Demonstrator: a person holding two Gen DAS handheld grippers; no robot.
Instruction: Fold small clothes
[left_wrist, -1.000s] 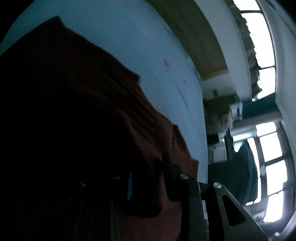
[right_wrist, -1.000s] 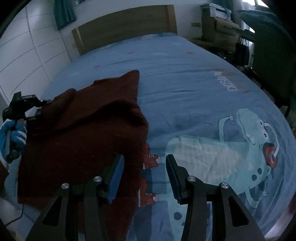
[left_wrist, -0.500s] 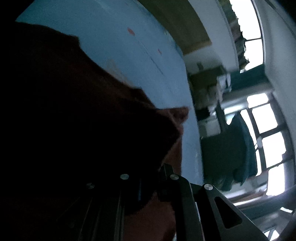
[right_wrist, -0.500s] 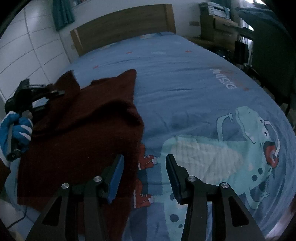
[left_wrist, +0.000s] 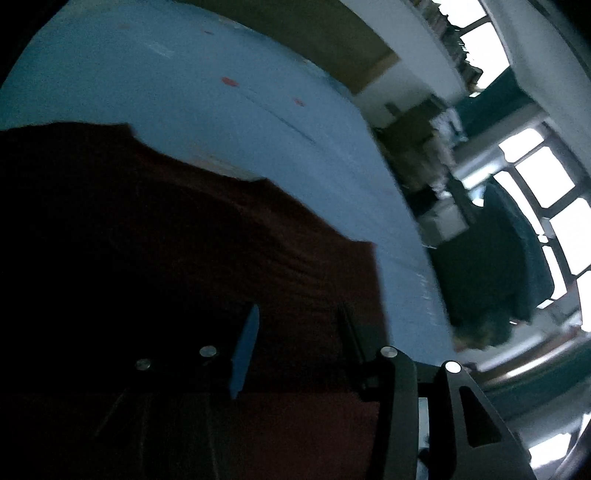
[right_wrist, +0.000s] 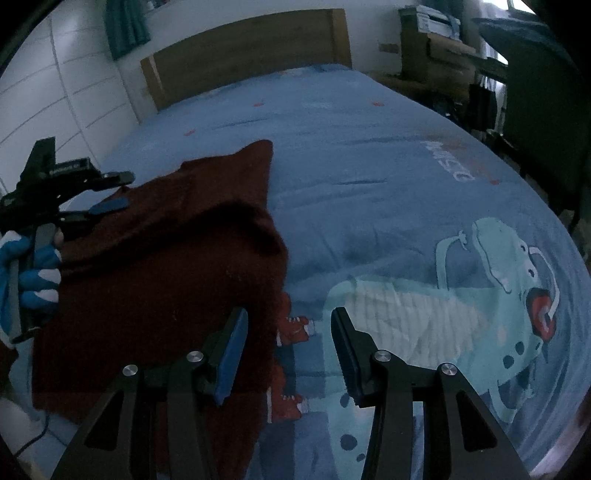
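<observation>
Dark red garment (right_wrist: 177, 266) lies at frame left on bed (right_wrist: 369, 166), partly folded, edges uneven. Left hand-held gripper (right_wrist: 110, 192) opening, nothing between pads; right hand-held gripper (right_wrist: 288, 350) open, empty. More folds remain, probably.

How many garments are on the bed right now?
1: a dark red knit garment on the bed's left side, partly folded over itself. Anything beneath it would be hidden.

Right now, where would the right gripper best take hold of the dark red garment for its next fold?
Probably the dark red garment at its near right edge, beside the right gripper, coming down from above. That edge lies flat on the blue bedsheet and free. The left gripper, jaws opening, holds no cloth.
</observation>
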